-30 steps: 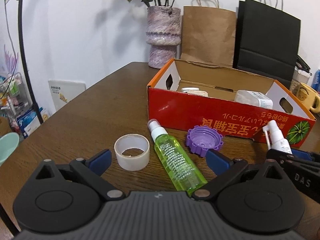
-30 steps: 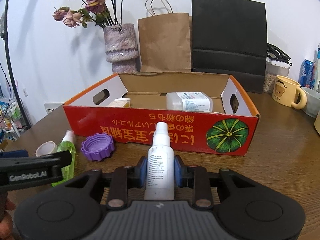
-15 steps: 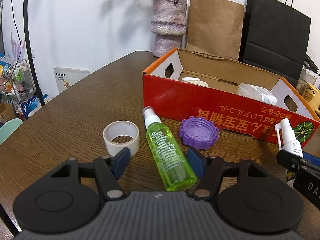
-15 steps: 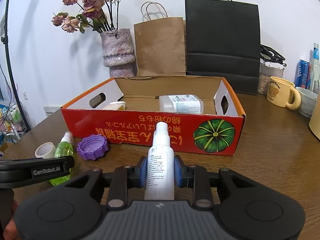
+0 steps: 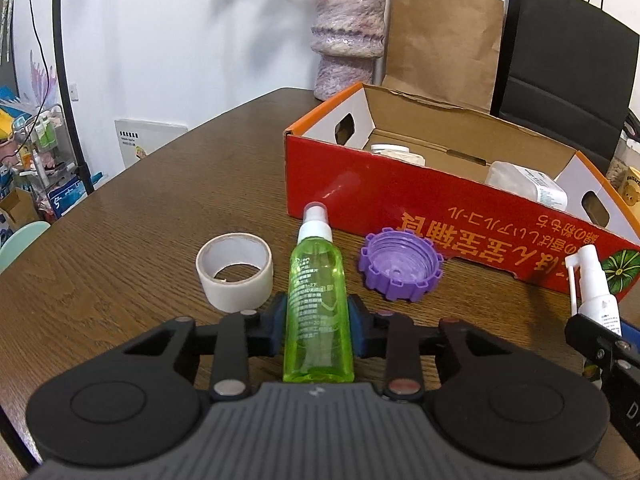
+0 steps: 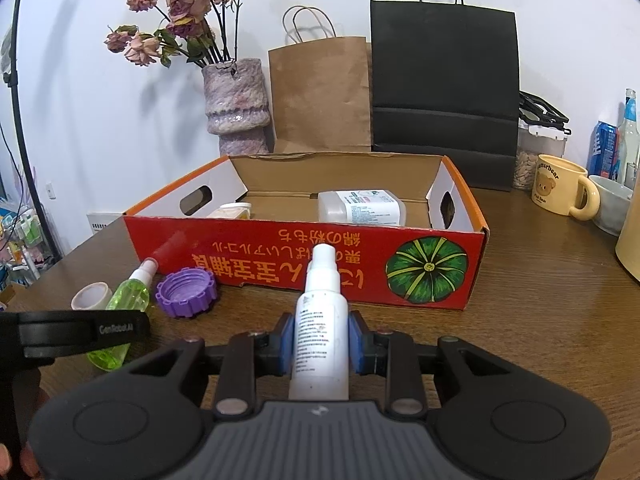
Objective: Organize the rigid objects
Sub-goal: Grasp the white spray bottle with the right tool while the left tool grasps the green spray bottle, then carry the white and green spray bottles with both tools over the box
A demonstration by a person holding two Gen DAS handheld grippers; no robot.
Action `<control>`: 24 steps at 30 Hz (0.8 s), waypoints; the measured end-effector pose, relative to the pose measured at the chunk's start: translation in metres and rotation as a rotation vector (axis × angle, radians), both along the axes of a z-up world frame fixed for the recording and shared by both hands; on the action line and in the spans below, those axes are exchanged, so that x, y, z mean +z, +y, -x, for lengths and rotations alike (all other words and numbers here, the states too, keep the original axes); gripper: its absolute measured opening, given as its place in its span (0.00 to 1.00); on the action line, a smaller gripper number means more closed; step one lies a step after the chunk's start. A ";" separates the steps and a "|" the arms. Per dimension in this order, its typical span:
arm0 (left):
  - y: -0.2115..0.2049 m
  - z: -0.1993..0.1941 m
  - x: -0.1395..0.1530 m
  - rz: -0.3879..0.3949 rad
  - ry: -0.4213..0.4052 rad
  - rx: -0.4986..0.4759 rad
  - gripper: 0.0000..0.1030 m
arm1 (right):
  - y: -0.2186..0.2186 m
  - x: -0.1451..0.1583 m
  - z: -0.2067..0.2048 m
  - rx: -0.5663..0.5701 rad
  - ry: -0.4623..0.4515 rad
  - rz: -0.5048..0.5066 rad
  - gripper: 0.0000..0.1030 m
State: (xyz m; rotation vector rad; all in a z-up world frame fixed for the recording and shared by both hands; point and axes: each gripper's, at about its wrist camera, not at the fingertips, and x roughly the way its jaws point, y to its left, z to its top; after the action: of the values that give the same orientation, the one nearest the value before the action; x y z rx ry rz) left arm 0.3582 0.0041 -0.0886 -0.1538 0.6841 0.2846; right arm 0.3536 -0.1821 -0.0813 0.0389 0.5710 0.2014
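My left gripper [image 5: 317,322] is shut on the green spray bottle [image 5: 318,280], its blue pads pressing both sides; the bottle lies on the wooden table [image 5: 140,208] with its white nozzle pointing away. My right gripper [image 6: 321,344] is shut on a white spray bottle [image 6: 321,332], also seen as the white spray bottle [image 5: 596,292] at the left wrist view's right edge. A white tape roll [image 5: 235,270] sits left of the green bottle and a purple lid [image 5: 401,263] right of it. Behind stands the red open cardboard box [image 6: 304,268] holding a white container [image 6: 360,208] and a small jar [image 6: 232,211].
A purple vase of dried flowers [image 6: 236,108], a brown paper bag [image 6: 320,92] and a black paper bag [image 6: 444,92] stand behind the box. A yellow bear mug [image 6: 560,190], a bowl and bottles sit at the right. A lamp pole [image 5: 68,92] rises past the table's left edge.
The left gripper's jaws went from wide open around the green bottle to closed on it, and the view tilted slightly. The right gripper kept hold of the white bottle and stayed put.
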 end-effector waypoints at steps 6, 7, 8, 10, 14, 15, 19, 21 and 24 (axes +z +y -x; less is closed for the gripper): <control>0.000 0.000 0.000 -0.008 0.002 -0.004 0.31 | -0.001 0.000 0.003 -0.006 -0.005 -0.003 0.26; 0.000 0.000 0.000 -0.009 0.003 -0.004 0.31 | -0.002 0.000 0.003 -0.006 -0.006 -0.004 0.26; 0.000 0.000 0.000 -0.010 0.003 -0.003 0.31 | -0.002 0.000 0.004 -0.008 -0.007 -0.005 0.26; 0.001 0.001 0.000 -0.009 0.003 -0.002 0.31 | -0.003 0.000 0.005 -0.007 -0.010 -0.008 0.26; 0.002 0.002 0.000 -0.007 0.005 -0.001 0.31 | -0.005 0.001 0.007 -0.011 -0.016 -0.014 0.26; 0.002 0.002 0.000 -0.007 0.005 -0.002 0.31 | -0.005 0.001 0.008 -0.012 -0.017 -0.016 0.26; 0.002 0.005 0.002 -0.019 0.001 -0.004 0.31 | -0.007 0.002 0.010 -0.014 -0.021 -0.019 0.26; 0.002 0.006 0.003 -0.023 -0.001 -0.005 0.31 | -0.007 0.002 0.011 -0.013 -0.024 -0.021 0.26; 0.002 0.008 0.005 -0.023 -0.005 -0.013 0.31 | -0.007 0.002 0.013 -0.012 -0.028 -0.021 0.26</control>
State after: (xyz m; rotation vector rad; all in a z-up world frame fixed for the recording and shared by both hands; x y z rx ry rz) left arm 0.3500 0.0057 -0.0841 -0.1282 0.6767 0.2791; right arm 0.3407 -0.1891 -0.0789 0.0594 0.5407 0.1961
